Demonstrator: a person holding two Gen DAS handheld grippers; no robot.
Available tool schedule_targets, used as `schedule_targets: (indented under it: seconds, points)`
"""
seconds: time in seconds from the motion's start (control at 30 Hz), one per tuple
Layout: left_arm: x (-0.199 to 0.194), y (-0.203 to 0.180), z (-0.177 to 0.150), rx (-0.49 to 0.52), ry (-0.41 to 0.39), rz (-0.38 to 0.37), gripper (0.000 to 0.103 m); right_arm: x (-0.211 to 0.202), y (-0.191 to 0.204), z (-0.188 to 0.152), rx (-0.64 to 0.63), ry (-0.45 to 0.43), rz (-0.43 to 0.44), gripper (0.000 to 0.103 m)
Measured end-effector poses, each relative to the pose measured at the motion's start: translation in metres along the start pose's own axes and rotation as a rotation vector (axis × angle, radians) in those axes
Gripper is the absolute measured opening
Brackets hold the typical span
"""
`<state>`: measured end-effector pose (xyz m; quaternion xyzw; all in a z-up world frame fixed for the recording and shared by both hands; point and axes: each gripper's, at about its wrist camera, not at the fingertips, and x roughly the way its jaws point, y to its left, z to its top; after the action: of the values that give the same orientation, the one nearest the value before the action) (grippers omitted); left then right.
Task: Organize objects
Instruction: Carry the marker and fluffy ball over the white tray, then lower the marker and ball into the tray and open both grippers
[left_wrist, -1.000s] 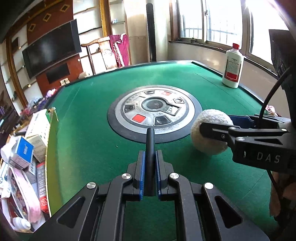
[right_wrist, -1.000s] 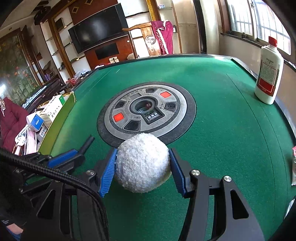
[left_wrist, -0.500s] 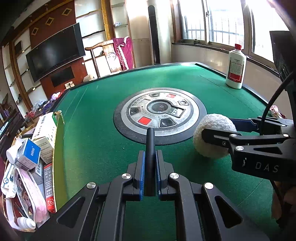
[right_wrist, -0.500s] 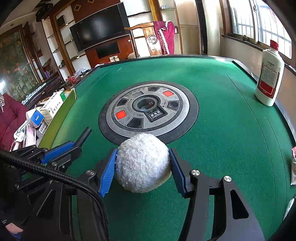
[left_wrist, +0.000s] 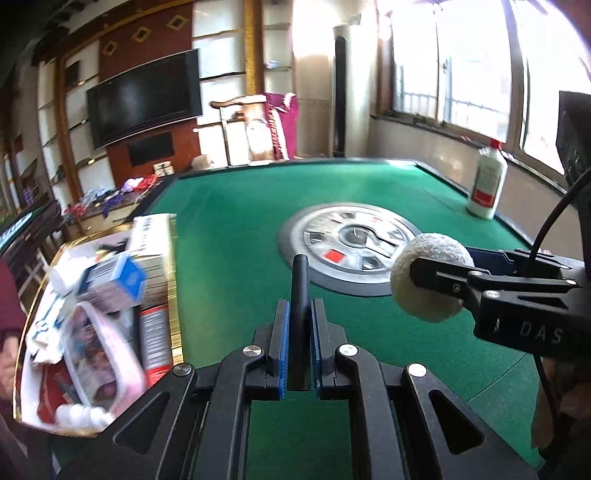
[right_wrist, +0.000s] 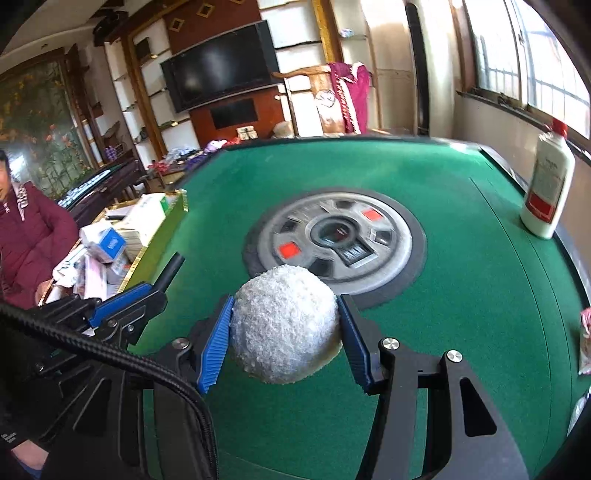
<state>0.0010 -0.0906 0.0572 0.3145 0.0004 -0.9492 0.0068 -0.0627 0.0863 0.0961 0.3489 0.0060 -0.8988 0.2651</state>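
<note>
Left gripper (left_wrist: 300, 345) clamping black stick (left_wrist: 300, 295); right gripper (right_wrist: 286, 332) squeezing fluffy ball (right_wrist: 284, 325); both awaiting box (left_wrist: 173, 295) at 9 o'clock; white bottle (right_wrist: 548, 192) waiting at 2.

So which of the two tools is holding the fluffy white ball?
The right tool. Its blue pads sit on either side of the fluffy white ball, while the left tool is clamped on a thin black stick instead.

Wall-mounted black television (right_wrist: 221, 64) on wood-panelled wall, flanked by white shelving. Large windows (left_wrist: 461, 70) at right, admitting strong daylight. Wooden chair (right_wrist: 325, 99) draped with magenta cloth behind green-felt surface (left_wrist: 240, 229).
</note>
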Motion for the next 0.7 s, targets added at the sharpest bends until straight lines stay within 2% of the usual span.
schedule_targets:
  seconds: [0.4, 0.6, 0.7]
  points:
    - [-0.055, 0.103, -0.01, -0.182, -0.093, 0.109, 0.008, 0.015, 0.102, 0.035, -0.144, -0.013, 0.135, 0.055]
    - [-0.053, 0.158, -0.032, -0.277, -0.073, 0.191, 0.008, 0.028, 0.159, 0.075, -0.212, -0.023, 0.222, 0.055]
    - [-0.047, 0.177, -0.042, -0.313, -0.053, 0.215, 0.008, 0.055, 0.19, 0.094, -0.236, 0.016, 0.261, 0.055]
